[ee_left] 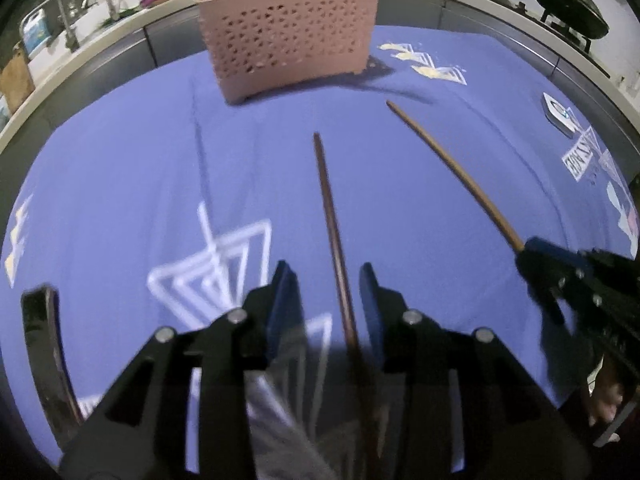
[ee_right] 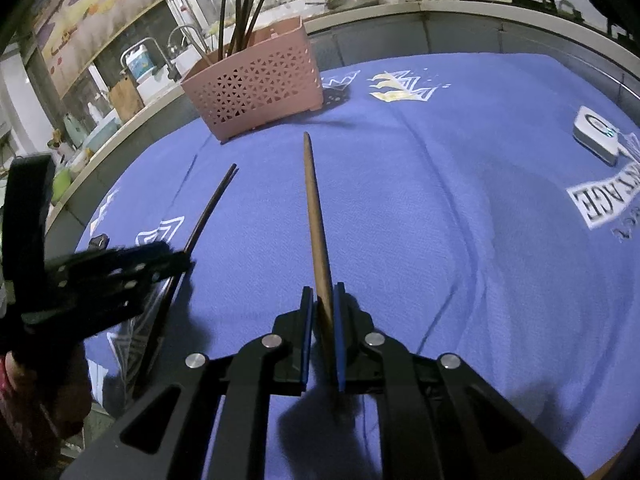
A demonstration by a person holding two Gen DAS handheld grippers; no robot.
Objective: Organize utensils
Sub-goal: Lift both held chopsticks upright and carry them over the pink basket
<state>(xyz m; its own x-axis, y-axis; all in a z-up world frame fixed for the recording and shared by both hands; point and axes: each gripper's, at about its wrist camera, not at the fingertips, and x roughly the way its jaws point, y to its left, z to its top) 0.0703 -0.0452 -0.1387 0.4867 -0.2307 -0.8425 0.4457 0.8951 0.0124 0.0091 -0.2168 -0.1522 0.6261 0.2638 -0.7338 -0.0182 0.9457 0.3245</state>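
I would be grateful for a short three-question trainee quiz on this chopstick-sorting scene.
1. True or false: the right gripper has its jaws shut on a light brown wooden chopstick.
2. What stands in the pink perforated plastic basket?
3. Is the dark brown chopstick between the left gripper jaws clamped? A) yes B) no

Key: 1 true; 2 several dark chopsticks; 3 B, gaps show on both sides.

The basket [ee_right: 256, 88] stands on the cloth [ee_right: 460, 200], chopsticks [ee_right: 240, 12] upright inside.
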